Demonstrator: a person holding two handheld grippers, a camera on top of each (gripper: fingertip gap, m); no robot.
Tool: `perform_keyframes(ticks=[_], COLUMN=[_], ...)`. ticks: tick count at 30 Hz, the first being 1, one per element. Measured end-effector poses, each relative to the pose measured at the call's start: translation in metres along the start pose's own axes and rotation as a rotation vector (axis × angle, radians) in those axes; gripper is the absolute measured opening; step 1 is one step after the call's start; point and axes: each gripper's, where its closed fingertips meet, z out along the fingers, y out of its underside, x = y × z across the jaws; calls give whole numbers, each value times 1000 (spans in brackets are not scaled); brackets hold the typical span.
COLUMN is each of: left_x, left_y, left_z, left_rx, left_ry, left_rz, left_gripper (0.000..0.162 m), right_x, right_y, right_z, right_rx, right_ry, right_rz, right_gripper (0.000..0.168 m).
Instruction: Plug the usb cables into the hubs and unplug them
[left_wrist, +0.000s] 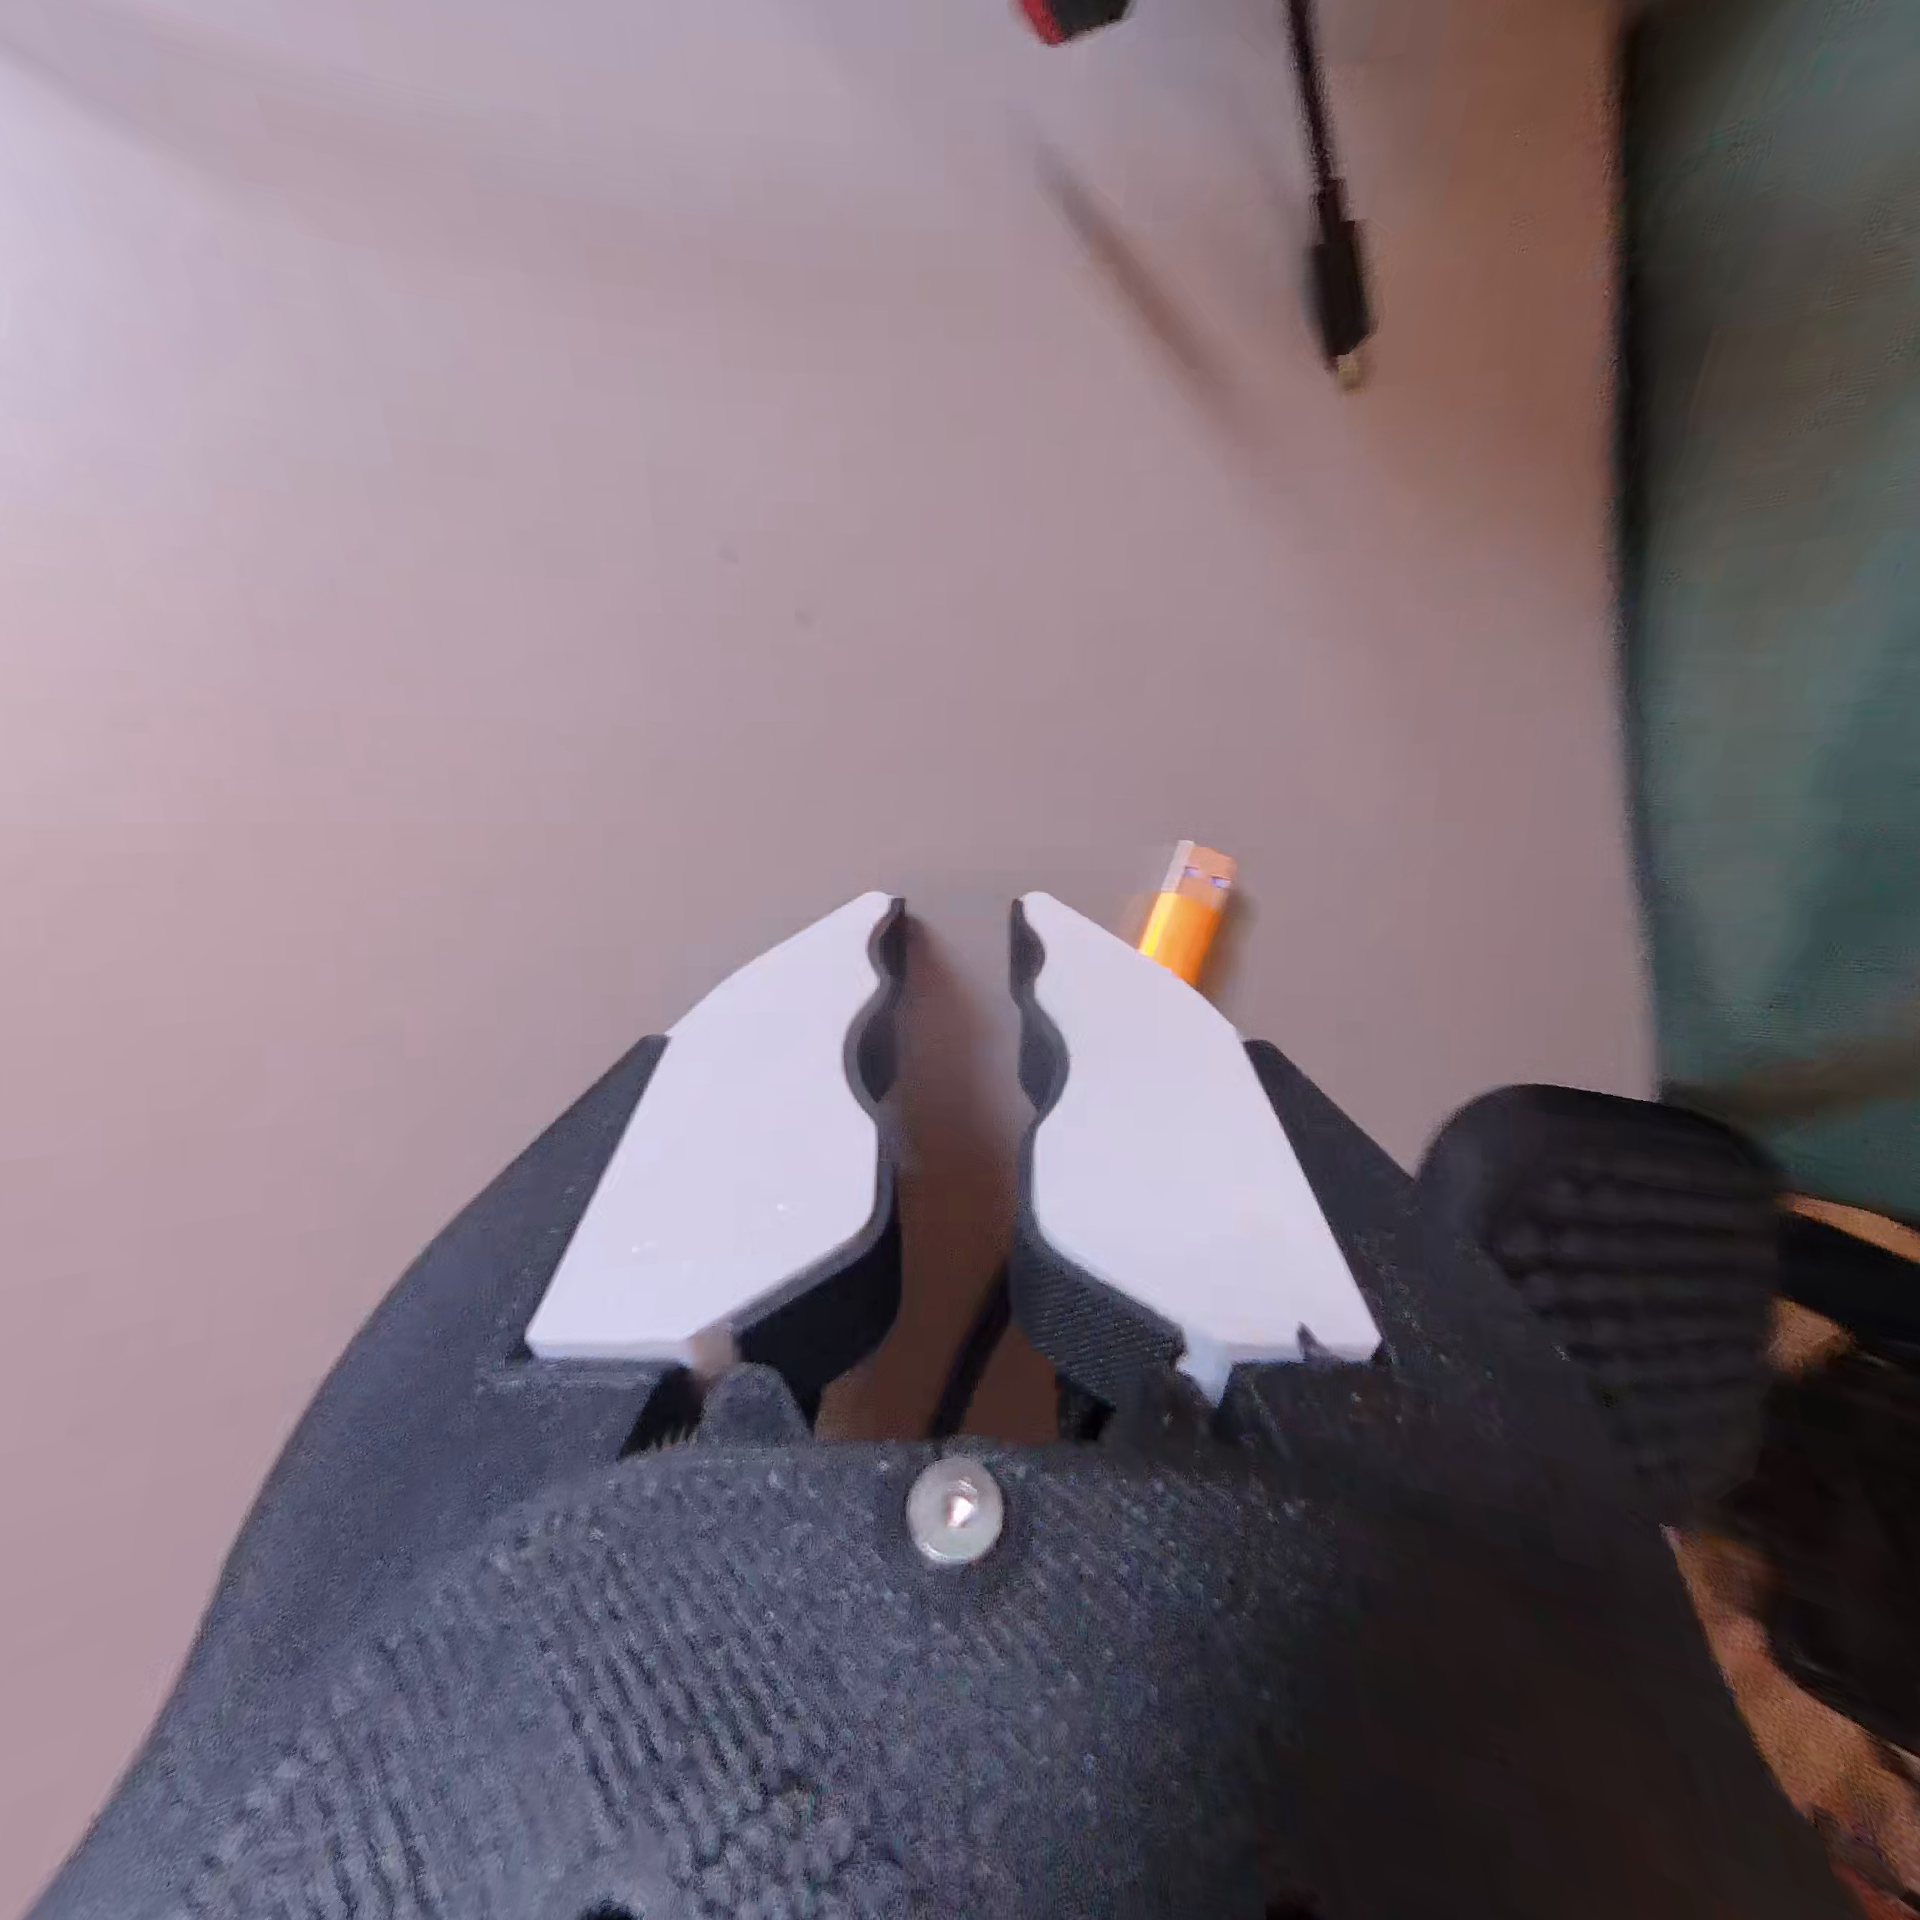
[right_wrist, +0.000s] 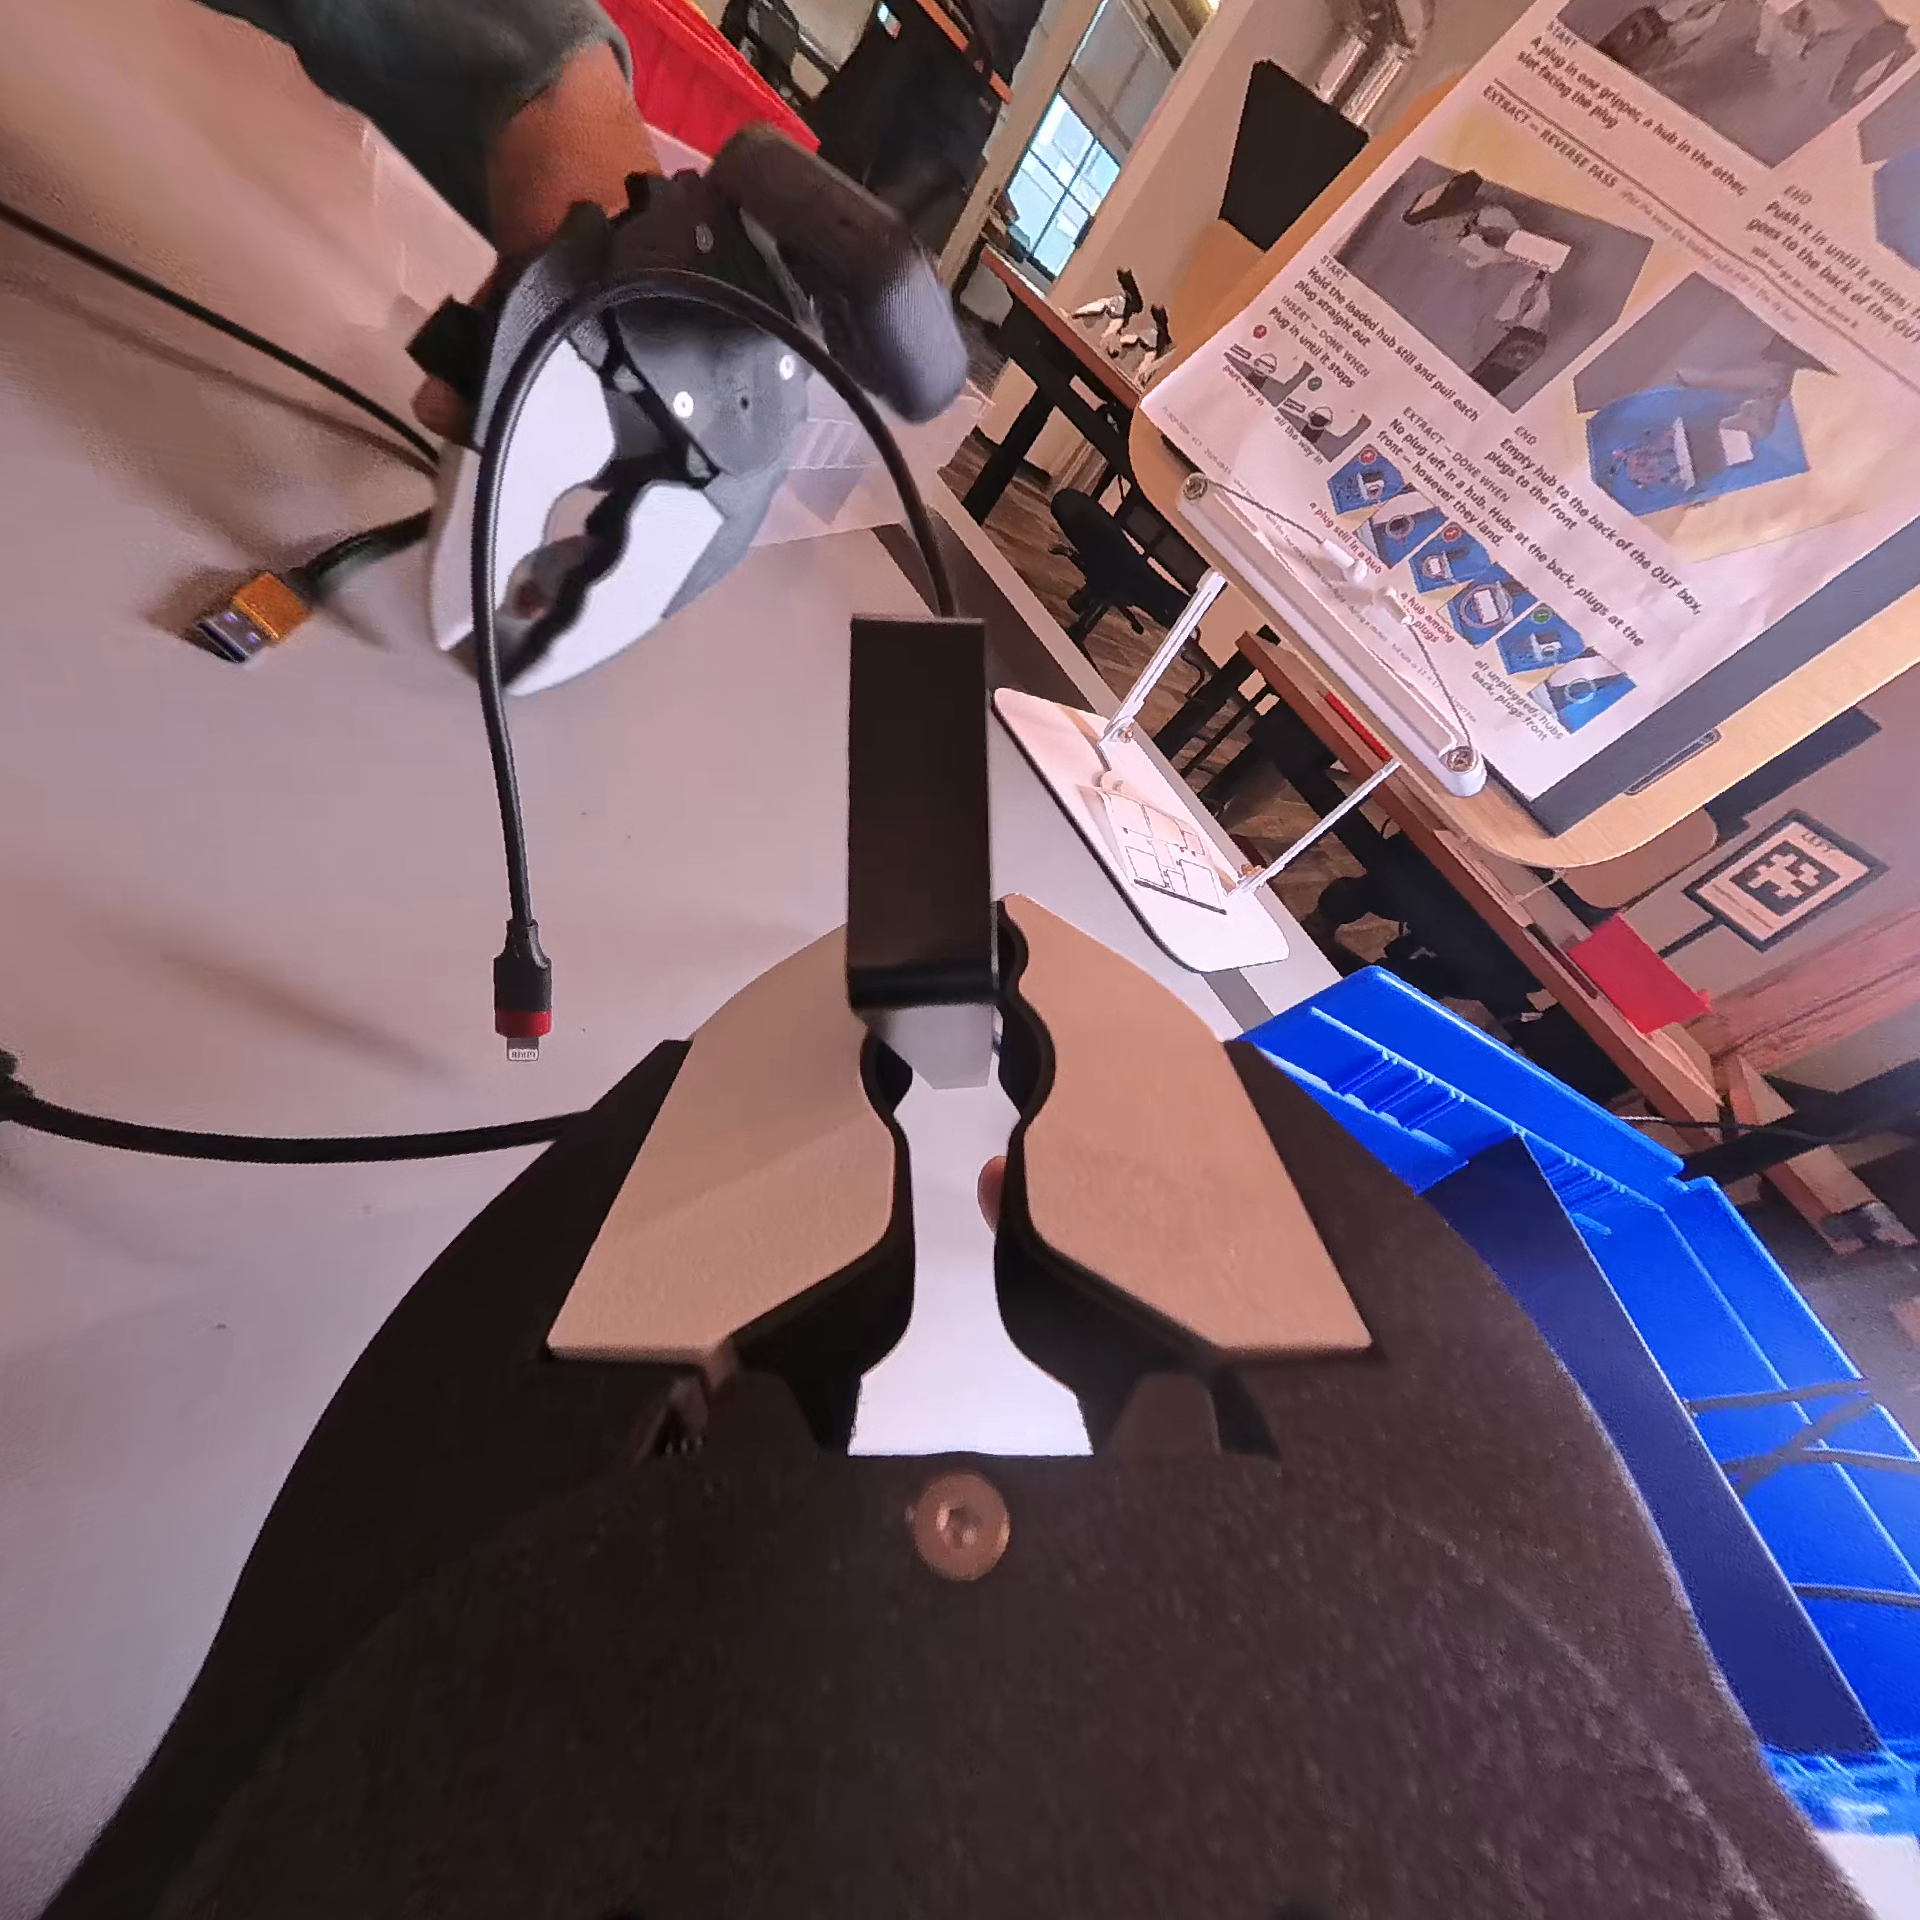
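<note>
The right tool (right_wrist: 940, 997) grips the black hub (right_wrist: 914, 810) upright above the tabletop (right_wrist: 260, 831); no plug sits in it that I can see. The left tool (left_wrist: 956, 914), narrowly open and empty, hovers beside the orange USB plug (left_wrist: 1184, 914), left of the hub. Plugging seems not begun. The blue bin (right_wrist: 1558, 1195) crowds the hub's right; leftward is open.

Two wrist-mounted views, each looking forward along its own fingers.
Left view faces steeply down, close above the table (left_wrist: 520, 623); right view looks obliquely across it; both share the orange USB plug (left_wrist: 1184, 914).
</note>
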Motion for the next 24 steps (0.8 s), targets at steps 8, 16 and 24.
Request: perform_keyframes(ticks=[8, 16, 24], left_x=[22, 57, 80], left_y=[20, 112, 193], left_z=[-45, -63, -72], left_rx=[-43, -141, -262], left_ry=[-425, -678, -648], left_rz=[251, 160, 106], left_gripper=[24, 29, 31], right_x=[2, -1, -2], right_y=[-2, -5, -4], right_z=[-2, -1, -1], right_rx=[15, 28, 15], right_ry=[-3, -18, -11], right_rz=[14, 17, 14], right_gripper=[12, 12, 12])
